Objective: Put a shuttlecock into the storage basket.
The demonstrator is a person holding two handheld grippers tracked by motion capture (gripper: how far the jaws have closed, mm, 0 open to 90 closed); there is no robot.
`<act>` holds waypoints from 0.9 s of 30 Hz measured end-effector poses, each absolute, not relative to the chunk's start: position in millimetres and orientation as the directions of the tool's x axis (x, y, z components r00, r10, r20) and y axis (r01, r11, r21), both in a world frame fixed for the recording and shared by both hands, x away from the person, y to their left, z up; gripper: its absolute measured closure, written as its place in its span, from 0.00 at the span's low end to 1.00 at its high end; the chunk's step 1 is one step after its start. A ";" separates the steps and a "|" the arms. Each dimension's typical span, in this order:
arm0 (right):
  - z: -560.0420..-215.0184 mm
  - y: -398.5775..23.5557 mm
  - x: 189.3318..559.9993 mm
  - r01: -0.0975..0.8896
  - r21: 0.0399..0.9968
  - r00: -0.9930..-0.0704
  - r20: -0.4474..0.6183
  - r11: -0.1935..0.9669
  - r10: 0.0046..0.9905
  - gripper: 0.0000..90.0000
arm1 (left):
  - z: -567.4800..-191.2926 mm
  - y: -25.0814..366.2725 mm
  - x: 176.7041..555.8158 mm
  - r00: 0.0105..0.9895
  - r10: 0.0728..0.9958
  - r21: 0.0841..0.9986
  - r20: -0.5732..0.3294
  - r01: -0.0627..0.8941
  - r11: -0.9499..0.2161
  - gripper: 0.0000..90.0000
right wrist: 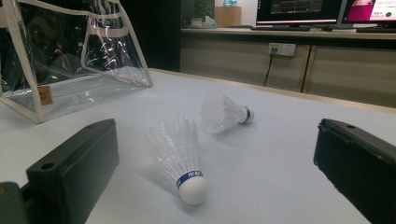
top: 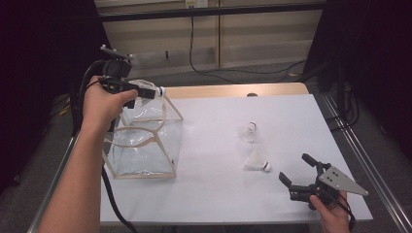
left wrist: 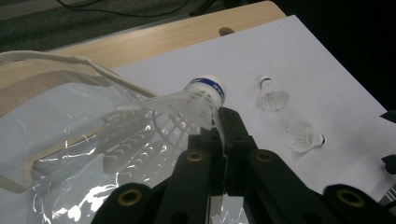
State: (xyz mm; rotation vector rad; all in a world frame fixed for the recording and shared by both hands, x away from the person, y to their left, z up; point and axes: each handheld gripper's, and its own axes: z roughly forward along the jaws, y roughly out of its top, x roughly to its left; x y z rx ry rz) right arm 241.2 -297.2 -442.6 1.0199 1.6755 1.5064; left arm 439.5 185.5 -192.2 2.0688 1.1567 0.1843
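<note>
My left gripper (top: pixel 147 91) is shut on a white shuttlecock (left wrist: pixel 184 109) with a blue-banded cork, held above the open top of a clear plastic bag (top: pixel 145 141) with cream trim. In the left gripper view the jaws pinch the feather skirt just under the cork, over the bag (left wrist: pixel 56 116). Two more shuttlecocks lie on the white table, one farther back (top: pixel 248 132) and one nearer (top: pixel 256 161). My right gripper (top: pixel 297 171) stands open low at the front right, facing them. In the right gripper view the nearer shuttlecock (right wrist: pixel 180 156) lies ahead between the spread jaws, apart from both.
The white table (top: pixel 218 194) has a wooden strip (top: pixel 233 90) along its far edge. A black cable (top: pixel 112 196) trails from the left gripper down the table's left side. Dark screens stand at both sides, and a monitor (right wrist: pixel 299 9) sits on a far counter.
</note>
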 end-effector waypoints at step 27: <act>-442.5 -297.4 241.1 0.120 0.992 -0.478 0.028 0.034 0.878 0.00 | -206.6 203.9 448.9 0.544 0.818 0.668 -0.190 0.682 -0.298 1.00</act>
